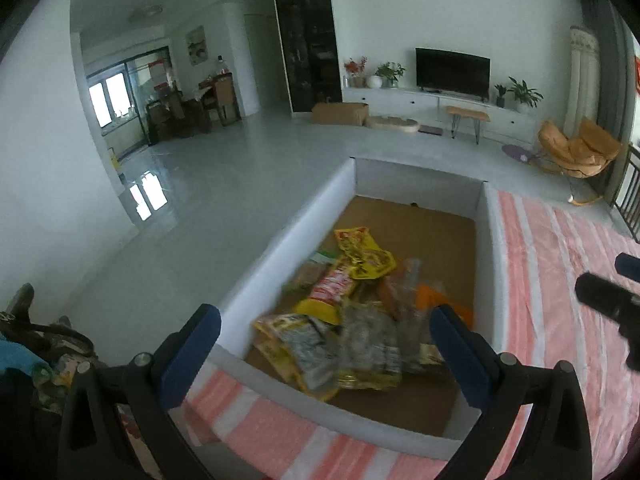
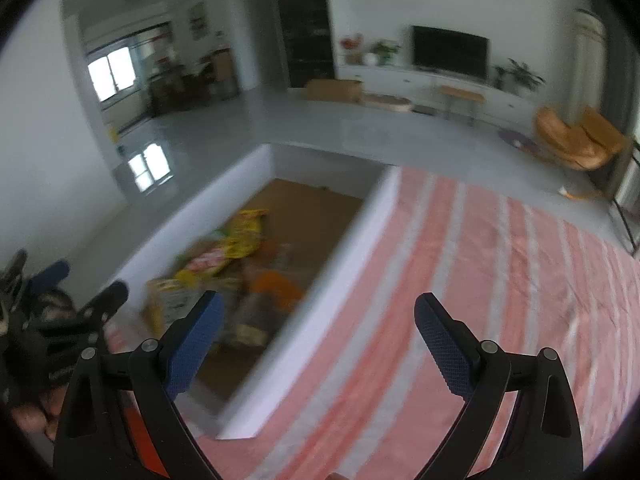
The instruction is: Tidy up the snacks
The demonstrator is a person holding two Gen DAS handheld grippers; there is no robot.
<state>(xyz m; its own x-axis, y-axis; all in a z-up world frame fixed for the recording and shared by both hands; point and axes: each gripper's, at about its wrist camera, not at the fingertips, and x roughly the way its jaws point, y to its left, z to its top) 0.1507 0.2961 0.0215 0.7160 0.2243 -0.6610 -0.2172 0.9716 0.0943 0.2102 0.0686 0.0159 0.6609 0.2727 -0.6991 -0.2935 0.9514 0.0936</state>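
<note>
Hovering your left tool (image 1: 326, 330) wide and empty over the snack packets (image 1: 348, 320) heaped in the white box (image 1: 276, 248), your right tool (image 2: 318, 320) equally wide above the striped cloth (image 2: 460, 280); next, probably tidy that pile.

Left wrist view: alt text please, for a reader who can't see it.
The open left gripper hovers over a white-walled box holding a loose pile of snack packets, mostly yellow and red. The box sits on a pink striped cloth; the right gripper shows at the right edge.
</note>
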